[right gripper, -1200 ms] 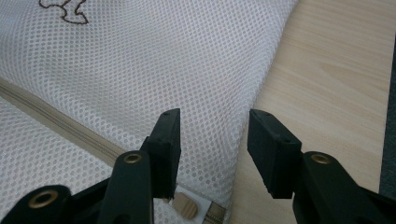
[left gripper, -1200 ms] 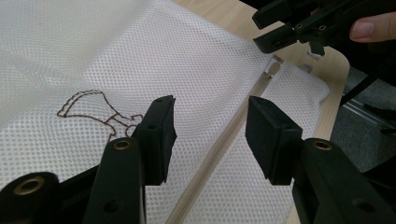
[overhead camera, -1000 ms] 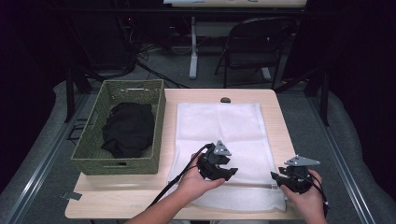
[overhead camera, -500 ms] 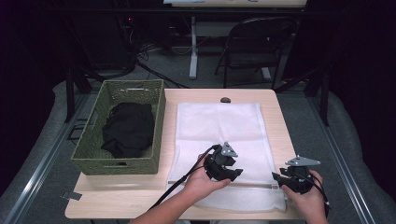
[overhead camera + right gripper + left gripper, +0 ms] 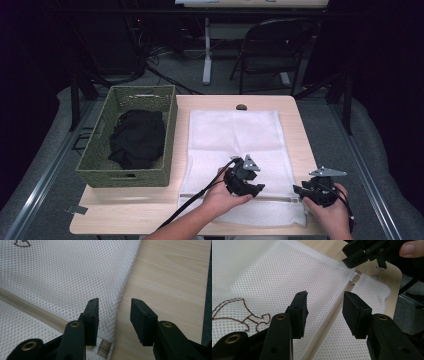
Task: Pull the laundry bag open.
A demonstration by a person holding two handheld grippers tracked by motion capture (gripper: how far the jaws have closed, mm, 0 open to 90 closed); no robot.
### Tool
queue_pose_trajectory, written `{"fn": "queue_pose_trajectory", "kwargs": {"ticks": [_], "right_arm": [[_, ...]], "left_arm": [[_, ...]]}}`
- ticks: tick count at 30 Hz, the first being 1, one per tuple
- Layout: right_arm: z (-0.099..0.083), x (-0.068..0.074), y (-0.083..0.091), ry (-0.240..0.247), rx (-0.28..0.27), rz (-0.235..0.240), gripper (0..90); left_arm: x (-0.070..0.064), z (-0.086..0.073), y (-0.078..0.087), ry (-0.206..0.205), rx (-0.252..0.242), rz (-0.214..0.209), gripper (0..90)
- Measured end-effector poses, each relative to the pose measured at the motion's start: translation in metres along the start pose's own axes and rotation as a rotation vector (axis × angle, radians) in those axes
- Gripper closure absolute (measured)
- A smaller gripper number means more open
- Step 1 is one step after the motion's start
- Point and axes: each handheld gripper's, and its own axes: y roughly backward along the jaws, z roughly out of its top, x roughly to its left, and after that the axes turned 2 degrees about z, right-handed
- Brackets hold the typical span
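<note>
Mesh laundry bag (image 5: 235, 145) seems soft and light; we'd pinch its zipper pull (image 5: 355, 278), just beyond our spread left gripper (image 5: 325, 307); right gripper (image 5: 113, 312) gapes at its corner.

A green woven basket (image 5: 125, 172) is set on the table (image 5: 290, 107), at its left edge. A black garment (image 5: 136, 137) is bundled inside the basket. Beyond the table's far edge, a dark folding chair (image 5: 277, 50) is seen on the floor.

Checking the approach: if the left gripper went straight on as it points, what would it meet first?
Probably the mesh bag's zipper, which runs between its open jaws toward the pull; depth is unclear.
</note>
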Motion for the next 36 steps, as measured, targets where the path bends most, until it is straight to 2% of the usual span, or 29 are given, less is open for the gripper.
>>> {"fn": "queue_pose_trajectory", "kwargs": {"ticks": [7, 14, 22, 36], "right_arm": [[-0.003, -0.002, -0.006, -0.008, 0.038, 0.017, 65.9], [-0.004, -0.005, -0.01, -0.03, 0.049, 0.034, 68.3], [-0.004, -0.003, -0.013, -0.017, 0.058, 0.044, 68.9], [-0.003, 0.002, -0.017, 0.012, 0.08, 0.022, 72.8]], "left_arm": [[-0.002, -0.003, -0.007, -0.009, 0.014, 0.003, 55.0], [-0.002, -0.006, -0.012, -0.01, 0.024, -0.003, 55.1], [-0.001, -0.01, -0.018, -0.001, 0.034, -0.005, 55.1], [-0.001, -0.017, -0.028, 0.0, 0.053, -0.004, 56.1]]}}
